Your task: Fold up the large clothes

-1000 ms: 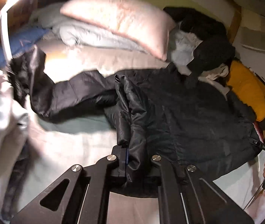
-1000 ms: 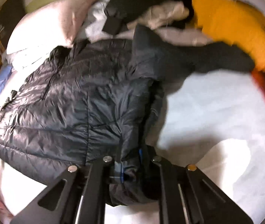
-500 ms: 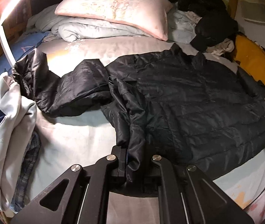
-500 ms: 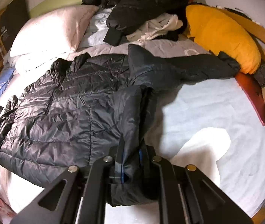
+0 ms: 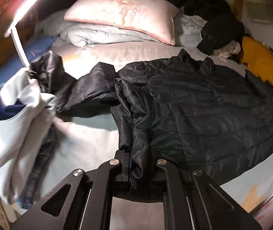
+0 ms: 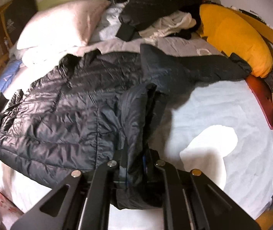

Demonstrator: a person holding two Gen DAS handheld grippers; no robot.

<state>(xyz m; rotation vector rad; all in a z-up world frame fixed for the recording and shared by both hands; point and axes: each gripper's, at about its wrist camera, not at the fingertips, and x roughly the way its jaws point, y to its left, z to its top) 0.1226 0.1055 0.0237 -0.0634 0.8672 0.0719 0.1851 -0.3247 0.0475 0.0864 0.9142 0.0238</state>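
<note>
Quilted, glossy black jacket [image 5: 203, 105] [image 6: 63, 115]: lying spread across the bed [image 5: 90, 141] [image 6: 222, 111], sleeves flung outward. Left gripper [image 5: 139, 164] and right gripper [image 6: 135, 163] fingers each pinching bunched hem fabric.

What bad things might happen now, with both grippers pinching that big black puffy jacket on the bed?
1. The jacket looks slippery, and the left gripper and right gripper each pinch only a bunched bit of hem, so it may slide out.
2. One sleeve trails toward the pale clothes pile; it could snag or drag those along.
3. The other sleeve reaches the yellow cushion, so the fold might end up crooked.
</note>
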